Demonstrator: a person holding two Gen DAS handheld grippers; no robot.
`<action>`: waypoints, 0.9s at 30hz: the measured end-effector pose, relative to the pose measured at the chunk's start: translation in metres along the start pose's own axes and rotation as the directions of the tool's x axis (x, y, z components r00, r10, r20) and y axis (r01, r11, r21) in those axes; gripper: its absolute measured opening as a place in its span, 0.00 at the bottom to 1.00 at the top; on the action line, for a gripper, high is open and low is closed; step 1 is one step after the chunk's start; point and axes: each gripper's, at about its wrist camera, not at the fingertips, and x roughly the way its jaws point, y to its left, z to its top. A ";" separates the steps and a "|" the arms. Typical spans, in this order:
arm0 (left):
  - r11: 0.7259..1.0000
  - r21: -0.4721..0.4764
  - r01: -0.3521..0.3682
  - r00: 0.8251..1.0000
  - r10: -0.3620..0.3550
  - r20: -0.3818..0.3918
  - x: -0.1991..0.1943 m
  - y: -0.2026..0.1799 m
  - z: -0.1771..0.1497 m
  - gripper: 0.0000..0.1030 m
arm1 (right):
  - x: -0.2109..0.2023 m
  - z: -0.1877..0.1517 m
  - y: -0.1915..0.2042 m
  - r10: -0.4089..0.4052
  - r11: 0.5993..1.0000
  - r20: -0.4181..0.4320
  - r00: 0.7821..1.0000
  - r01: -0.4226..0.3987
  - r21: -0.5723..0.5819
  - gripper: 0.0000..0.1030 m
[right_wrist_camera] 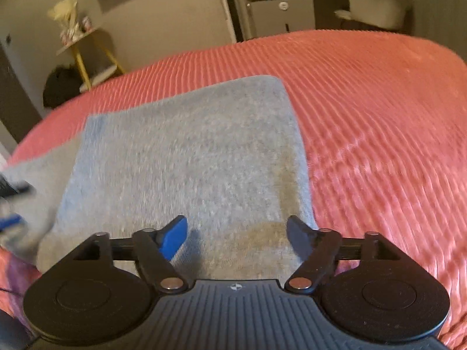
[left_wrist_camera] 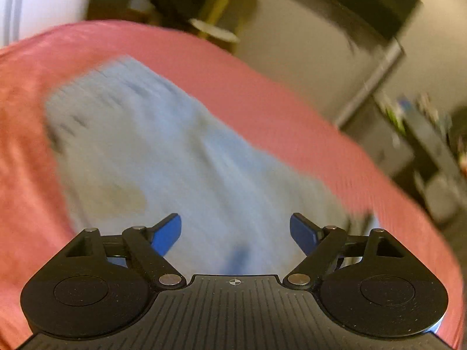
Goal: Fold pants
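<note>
The pink ribbed bedspread (right_wrist_camera: 379, 116) covers the whole working surface, extending ahead of and to both sides of each gripper's jaws; upon it lie the light grey-blue pants (right_wrist_camera: 186, 157), folded into a broad rectangular stack that sits directly ahead of and beneath the right jaws, with one fold edge running forward just past the right-hand finger; in the left wrist view the pants (left_wrist_camera: 163, 157) are blurred but spread ahead of and below the left jaws, flat on the bedspread (left_wrist_camera: 262, 93); a yellowish stain marks the fabric ahead of the jaws in both views. The right gripper (right_wrist_camera: 236, 233) has its jaws wide apart, nothing between them, above the near edge of the stack; the left gripper (left_wrist_camera: 235, 233) likewise stands wide apart and empty; the blurred blue fingertips of the left gripper (right_wrist_camera: 10, 221) show far left of the right jaws, at the stack's left edge.
</note>
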 end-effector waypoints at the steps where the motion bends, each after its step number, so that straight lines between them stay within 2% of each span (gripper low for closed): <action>1: 1.000 -0.021 -0.008 1.000 0.008 0.018 -0.005 0.018 0.013 0.84 | 0.001 0.000 0.001 -0.007 1.000 0.002 1.000 0.007 0.009 0.76; 4: 0.994 -0.096 -0.051 0.999 0.052 0.010 -0.009 0.069 0.033 0.82 | 0.002 -0.001 -0.004 0.009 0.998 0.018 1.000 -0.011 0.067 0.80; 7: 0.981 -0.164 -0.102 0.995 0.098 -0.035 -0.002 0.111 0.039 0.70 | 0.006 -0.001 -0.007 0.030 0.994 0.025 0.999 -0.032 0.103 0.80; 9: 0.977 -0.187 -0.103 0.993 0.089 -0.082 0.007 0.130 0.039 0.64 | 0.008 0.000 -0.008 0.038 0.992 0.031 0.999 -0.041 0.120 0.82; 12: 0.975 -0.216 -0.049 0.994 0.027 -0.104 0.019 0.140 0.043 0.61 | 0.012 0.001 -0.011 0.055 0.986 0.046 0.997 -0.062 0.156 0.83; 15: 0.967 -0.249 -0.062 0.992 0.032 -0.120 0.034 0.141 0.049 0.67 | 0.017 0.002 -0.010 0.056 0.982 0.058 0.997 -0.065 0.180 0.83; 17: 0.960 -0.268 -0.078 0.991 0.045 -0.126 0.041 0.140 0.051 0.64 | 0.020 0.002 -0.009 0.052 0.981 0.067 0.996 -0.064 0.182 0.84; 18: 0.964 -0.252 -0.082 0.991 0.053 -0.122 0.040 0.137 0.052 0.48 | 0.022 0.002 -0.007 0.049 0.982 0.068 0.996 -0.061 0.180 0.84; 21: 0.994 -0.060 -0.094 0.994 0.091 -0.059 0.027 0.108 0.051 0.24 | 0.021 0.001 -0.005 0.048 0.981 0.090 0.995 -0.064 0.181 0.84; 23: 0.986 0.125 -0.111 0.994 0.108 0.028 0.007 0.077 0.046 0.22 | 0.021 0.001 -0.005 0.064 0.979 0.110 0.992 -0.084 0.187 0.84; 25: 0.954 0.278 -0.109 0.990 0.078 0.119 -0.014 0.040 0.041 0.20 | 0.019 0.000 -0.004 0.075 0.978 0.132 0.988 -0.099 0.182 0.80; 26: 0.938 0.335 -0.086 0.988 0.038 0.148 -0.024 0.023 0.038 0.20 | 0.019 0.000 -0.003 0.085 0.979 0.139 0.987 -0.109 0.173 0.68; 27: 0.921 0.384 -0.060 0.987 -0.004 0.163 -0.033 0.006 0.035 0.19 | 0.018 0.000 -0.002 0.101 0.979 0.142 0.985 -0.124 0.165 0.51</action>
